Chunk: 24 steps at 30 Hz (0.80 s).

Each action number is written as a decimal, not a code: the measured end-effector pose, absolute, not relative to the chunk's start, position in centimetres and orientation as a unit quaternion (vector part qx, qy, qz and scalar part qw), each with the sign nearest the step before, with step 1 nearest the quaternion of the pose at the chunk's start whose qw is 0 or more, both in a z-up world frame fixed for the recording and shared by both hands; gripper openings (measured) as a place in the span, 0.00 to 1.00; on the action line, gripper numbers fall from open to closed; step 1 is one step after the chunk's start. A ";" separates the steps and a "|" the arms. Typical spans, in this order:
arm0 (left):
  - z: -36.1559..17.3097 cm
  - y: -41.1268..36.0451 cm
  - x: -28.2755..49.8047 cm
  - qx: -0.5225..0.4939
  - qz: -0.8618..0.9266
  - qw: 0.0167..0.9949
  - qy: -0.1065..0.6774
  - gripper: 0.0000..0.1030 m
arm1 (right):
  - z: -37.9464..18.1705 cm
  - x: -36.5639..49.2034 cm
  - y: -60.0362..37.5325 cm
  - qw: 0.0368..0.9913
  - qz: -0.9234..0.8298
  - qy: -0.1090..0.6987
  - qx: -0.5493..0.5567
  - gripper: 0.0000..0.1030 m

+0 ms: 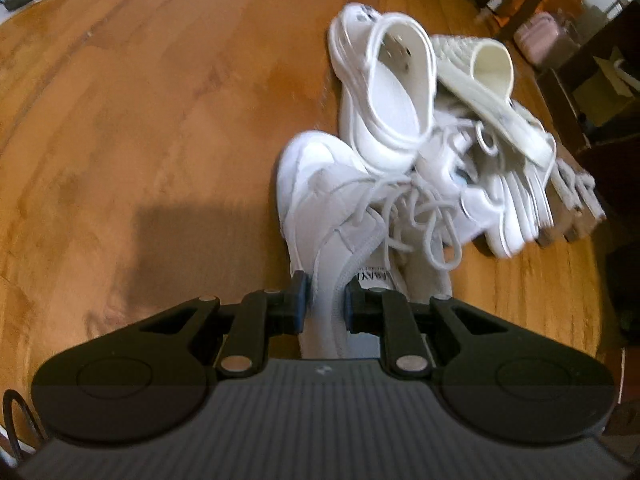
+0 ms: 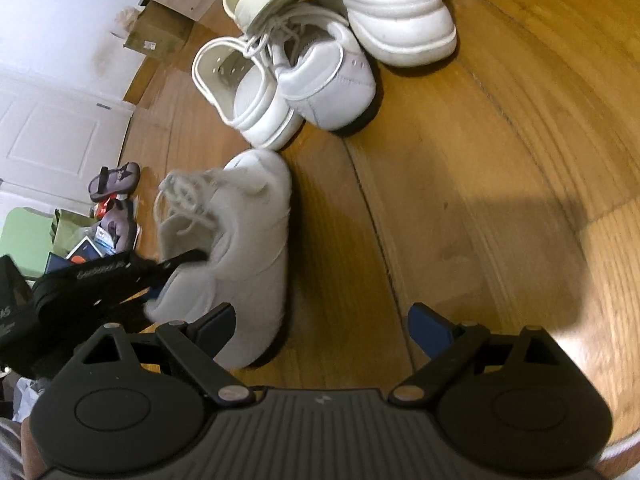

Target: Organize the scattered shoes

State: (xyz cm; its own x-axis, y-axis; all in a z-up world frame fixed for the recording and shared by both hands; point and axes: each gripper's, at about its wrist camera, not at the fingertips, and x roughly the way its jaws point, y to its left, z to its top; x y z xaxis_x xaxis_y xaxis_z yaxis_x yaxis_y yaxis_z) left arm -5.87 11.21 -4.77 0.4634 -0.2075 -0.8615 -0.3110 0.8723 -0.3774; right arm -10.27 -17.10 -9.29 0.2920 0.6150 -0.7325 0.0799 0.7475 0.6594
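My left gripper (image 1: 326,296) is shut on the collar edge of a white lace-up sneaker (image 1: 340,216), which hangs from it above the wooden floor. The right wrist view shows the same sneaker (image 2: 248,248) tilted, with the left gripper (image 2: 172,276) pinching its opening from the left. Beyond it lies a heap of white shoes: a perforated clog (image 1: 384,92), a cream slide (image 1: 488,76) and another sneaker (image 1: 504,204). My right gripper (image 2: 322,324) is open just right of the held sneaker, its pads touching nothing. The clog (image 2: 248,92), a sneaker (image 2: 328,84) and a chunky shoe (image 2: 396,20) lie further off.
A dark sandal (image 2: 116,180) and mixed clutter (image 2: 92,240) sit left by a white door (image 2: 60,136) and cardboard boxes (image 2: 156,36). Furniture legs (image 1: 532,4) and a pink container (image 1: 540,32) stand behind the heap. Bare wooden floor (image 2: 500,160) spreads to the right.
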 end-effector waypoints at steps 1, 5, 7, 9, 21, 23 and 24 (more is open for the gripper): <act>-4.9 10.9 -5.9 -0.251 0.028 0.817 0.519 0.17 | -9.3 -10.6 -17.0 0.740 0.180 0.570 0.308 0.91; -4.9 10.0 -6.3 -0.246 0.014 0.796 0.553 0.19 | -8.6 -12.0 -17.1 0.737 0.177 0.577 0.305 0.91; -4.4 9.5 -6.8 -0.232 0.009 0.786 0.573 0.19 | -8.1 -12.3 -17.3 0.741 0.175 0.575 0.301 0.91; -3.0 9.2 -7.9 -0.199 0.023 0.789 0.580 0.20 | -7.4 -12.2 -17.3 0.754 0.175 0.563 0.288 0.91; -4.2 13.8 -6.5 -0.250 0.135 0.785 0.550 0.70 | -4.7 -7.7 -10.7 0.856 0.203 0.472 0.059 0.74; -4.7 14.5 -6.3 -0.261 0.139 0.783 0.547 0.70 | -5.0 -7.4 -9.4 0.860 0.201 0.469 0.007 0.65; -4.8 15.0 -6.3 -0.264 0.145 0.784 0.543 0.70 | -5.1 -7.2 -8.7 0.859 0.202 0.470 -0.018 0.64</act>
State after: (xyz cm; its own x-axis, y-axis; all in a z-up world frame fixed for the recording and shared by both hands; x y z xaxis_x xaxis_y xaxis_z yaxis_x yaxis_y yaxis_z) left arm -6.32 15.02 -4.84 0.3688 -0.0597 -0.9276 -0.5140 0.8184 -0.2570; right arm -7.20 -8.70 -5.14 0.4777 0.3294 -0.8145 -0.3636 0.9180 0.1580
